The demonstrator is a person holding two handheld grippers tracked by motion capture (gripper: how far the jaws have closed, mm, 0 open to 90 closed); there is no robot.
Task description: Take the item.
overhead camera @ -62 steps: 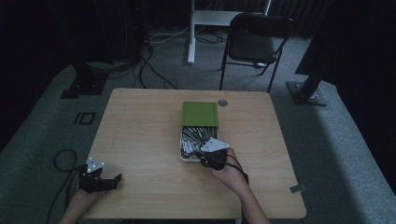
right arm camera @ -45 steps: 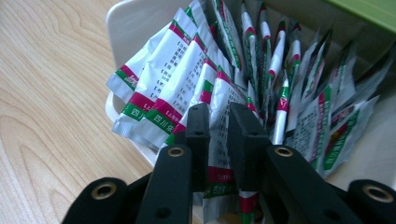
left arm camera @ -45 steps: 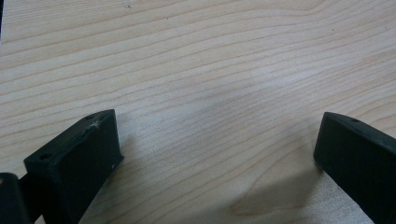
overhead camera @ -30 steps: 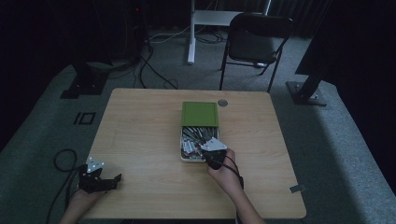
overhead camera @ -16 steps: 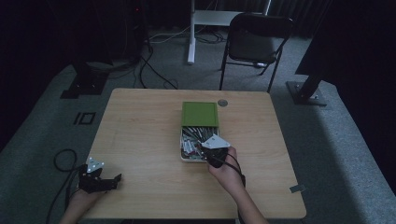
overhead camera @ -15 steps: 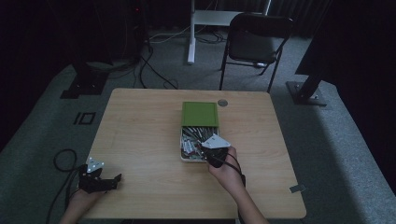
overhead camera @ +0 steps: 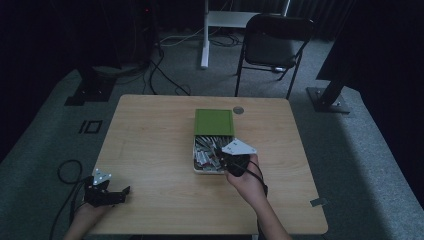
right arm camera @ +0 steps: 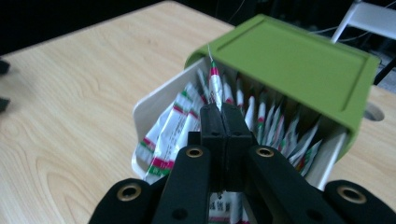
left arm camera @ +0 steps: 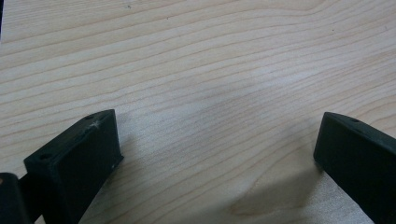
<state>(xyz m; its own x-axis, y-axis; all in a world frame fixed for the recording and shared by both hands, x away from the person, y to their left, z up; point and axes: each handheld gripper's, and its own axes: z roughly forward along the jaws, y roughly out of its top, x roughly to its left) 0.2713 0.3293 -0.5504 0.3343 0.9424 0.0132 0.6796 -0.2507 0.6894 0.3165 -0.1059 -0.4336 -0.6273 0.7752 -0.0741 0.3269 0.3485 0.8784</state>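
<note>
Right gripper view: right gripper (right arm camera: 219,109), jaws pinched on a sachet (right arm camera: 215,84) standing upright in the white box (right arm camera: 154,105) beneath its green lid (right arm camera: 289,51). Left gripper (overhead camera: 102,192), jaws wide, rests on bare tabletop (overhead camera: 150,145).

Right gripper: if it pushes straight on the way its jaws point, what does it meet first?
The right gripper, shut on one sachet, would probably run into the other sachets packed in the white box, then the green lid. Depth is uncertain.
</note>
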